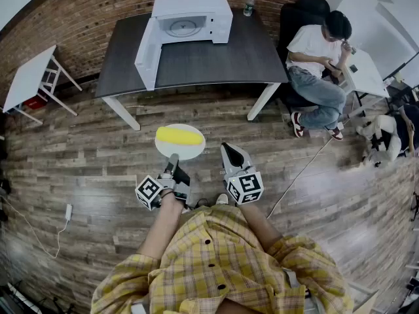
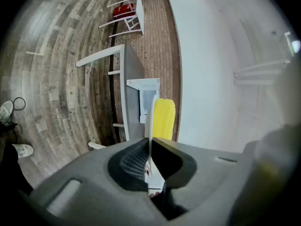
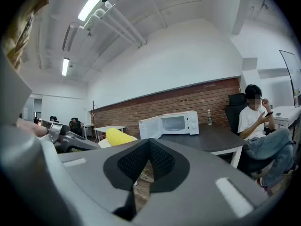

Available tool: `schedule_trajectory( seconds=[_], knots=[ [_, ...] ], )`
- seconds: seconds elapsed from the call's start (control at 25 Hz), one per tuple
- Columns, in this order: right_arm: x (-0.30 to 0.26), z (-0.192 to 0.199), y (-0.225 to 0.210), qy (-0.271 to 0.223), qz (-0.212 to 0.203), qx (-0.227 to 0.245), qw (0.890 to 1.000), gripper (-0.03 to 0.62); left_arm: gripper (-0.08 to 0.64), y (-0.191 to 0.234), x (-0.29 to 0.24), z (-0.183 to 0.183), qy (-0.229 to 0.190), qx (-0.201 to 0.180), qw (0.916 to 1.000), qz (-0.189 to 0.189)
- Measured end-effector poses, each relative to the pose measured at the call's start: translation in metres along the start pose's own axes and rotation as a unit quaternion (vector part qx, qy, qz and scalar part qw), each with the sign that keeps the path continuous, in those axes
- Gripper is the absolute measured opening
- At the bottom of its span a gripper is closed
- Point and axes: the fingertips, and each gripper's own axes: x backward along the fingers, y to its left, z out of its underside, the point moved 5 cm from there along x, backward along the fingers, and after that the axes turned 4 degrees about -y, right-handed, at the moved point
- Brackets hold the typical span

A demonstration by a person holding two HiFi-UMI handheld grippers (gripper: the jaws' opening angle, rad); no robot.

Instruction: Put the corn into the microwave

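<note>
Head view: the left gripper (image 1: pixel 173 161) has its jaws clamped on the near rim of a white plate (image 1: pixel 191 150), and the yellow corn (image 1: pixel 178 135) lies across that plate. Beyond, the microwave (image 1: pixel 196 12) stands with its door open on a dark table (image 1: pixel 216 61). The right gripper (image 1: pixel 226 150) hovers just beside the plate, jaws together on nothing. 1 person (image 1: pixel 314 57) sits at the far right.

shirt (image 1: pixel 209 260): yellow plaid, thin grey and white lines, dark buttons down front. sleeves (image 1: pixel 124 277) loose, same plaid, stopping short of forearms. left gripper (image 1: pixel 174 157), right gripper (image 1: pixel 226 148): grey moulded shells, black ribbed pads (image 3: pixel 134 162). each carries white cube (image 1: pixel 149 191), black square markers on faces.
</note>
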Motion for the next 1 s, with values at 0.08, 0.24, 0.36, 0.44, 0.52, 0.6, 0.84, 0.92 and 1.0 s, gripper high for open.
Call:
schedule_trajectory(
  seconds=[0.08, 0.24, 0.36, 0.44, 0.52, 0.6, 0.84, 0.92, 1.0],
  knots=[
    [-0.001, -0.001, -0.004, -0.001, -0.001, -0.001, 1.0, 0.003, 0.017, -0.004, -0.005, 0.003, 0.0, 0.0, 1.0, 0.007],
    [0.0, 0.0, -0.011, -0.005, -0.007, -0.005, 1.0, 0.003, 0.017, -0.008, -0.012, 0.01, -0.002, 0.002, 0.9998, 0.017],
    [0.001, 0.001, -0.018, -0.004, -0.014, -0.007, 1.0, 0.003, 0.017, -0.01, -0.017, 0.017, -0.005, 0.003, 0.9997, 0.024],
    [0.001, 0.002, -0.026, -0.001, -0.019, -0.016, 1.0, 0.005, 0.017, -0.008, -0.02, 0.02, -0.007, -0.009, 0.9998, 0.014],
    [0.002, 0.004, -0.035, 0.003, -0.025, -0.024, 0.999, 0.005, 0.015, -0.01, -0.024, 0.028, -0.01, -0.005, 0.9998, 0.018],
    [0.002, 0.004, -0.042, 0.005, -0.031, -0.024, 0.999, 0.005, 0.015, -0.013, -0.03, 0.036, -0.016, 0.006, 0.9995, 0.028],
    [0.006, 0.0, -0.061, -0.002, -0.06, -0.017, 0.998, 0.005, 0.015, -0.02, -0.045, 0.059, -0.035, 0.02, 0.9985, 0.038],
    [0.01, -0.003, -0.07, -0.004, -0.062, -0.012, 0.998, 0.005, 0.015, -0.024, -0.048, 0.066, -0.045, 0.024, 0.9978, 0.042],
    [0.015, -0.007, -0.079, -0.008, -0.058, -0.007, 0.998, 0.005, 0.017, -0.028, -0.052, 0.073, -0.051, 0.021, 0.9974, 0.047]
  ],
)
